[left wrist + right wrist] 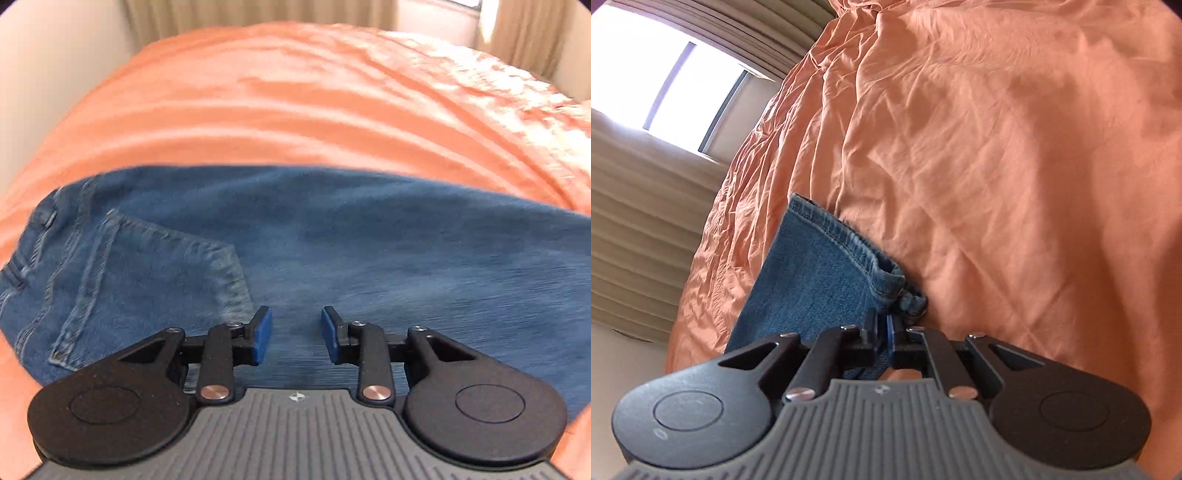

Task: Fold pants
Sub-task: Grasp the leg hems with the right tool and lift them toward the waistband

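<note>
Jeans flat on the bed, right hand pinching the hem, left hand poised over the seat

Left wrist view: the jeans (332, 236) lie spread across the orange bed (295, 103), back pocket (147, 266) up and waistband off to the left; the left gripper (296, 334) hovers over the denim, fingers (262, 334) apart with nothing pinched between them. It's thick, soft denim with some weight, floppy rather than stiff, so it should drape and hold a crease, and seams or the waistband look like the surest places to bite. Right wrist view: the leg end runs up to the stitched hem (846, 240), and the right gripper (889, 332) is clenched on the cloth at the hem's near corner, a bunched bit of cuff poking out beyond the tips. That doubled hem is a firm, non-slip hold.
</note>
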